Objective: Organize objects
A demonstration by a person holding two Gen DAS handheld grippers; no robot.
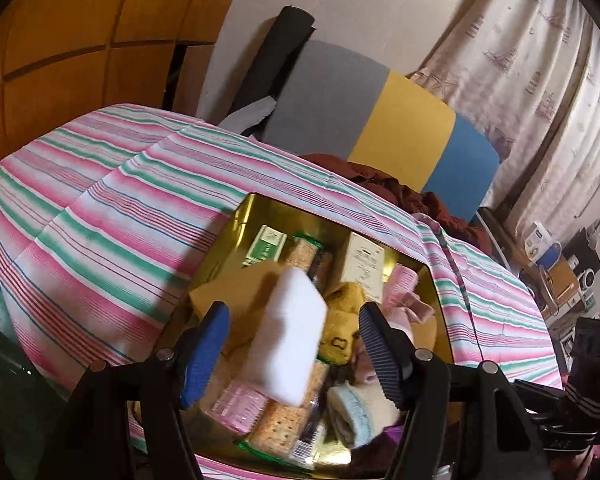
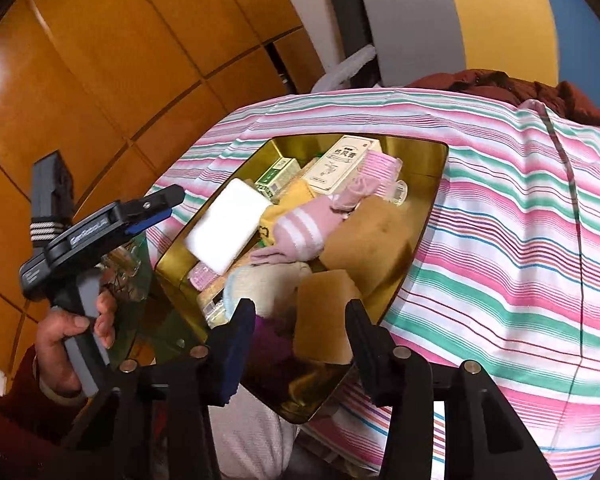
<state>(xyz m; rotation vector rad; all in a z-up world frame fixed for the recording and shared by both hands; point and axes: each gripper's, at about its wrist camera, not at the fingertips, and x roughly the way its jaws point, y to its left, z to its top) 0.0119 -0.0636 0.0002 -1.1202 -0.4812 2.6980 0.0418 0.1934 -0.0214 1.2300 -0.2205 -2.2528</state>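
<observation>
on the far left of the right wrist view our left hand [image 2: 70,332] grips the handle of the left tongs [image 2: 156,210], which point toward the near-left corner of the gold tin [image 2: 440,160]. in the left wrist view those left tongs [image 1: 294,344] stand wide, and the white sponge block [image 1: 292,332] sits blurred between the blue pads without either pad pressing on it. we judge it is free of the grip and on its way down onto the pile, which is why it looks tilted and smeared. from the other side the white sponge block [image 2: 228,226] lies at the tin's left edge, resting on the heap.

the tin sits in the middle of the counter, on the striped cloth [image 2: 520,240], so both hands reach it. inside, moving right, we see green boxes [image 2: 280,174], a cream box [image 2: 340,164], cracker packs [image 1: 280,428], a yellow cloth [image 1: 340,320], a pink striped sock [image 2: 300,232] and two tan sponge blocks [image 2: 364,240].

the right tongs [image 2: 300,348] hang over the tin's near corner, the jaws standing apart on either side of the nearer tan sponge block [image 2: 326,316]. we cannot tell whether the pads press on it. most loose things already seem gathered in the tin.
</observation>
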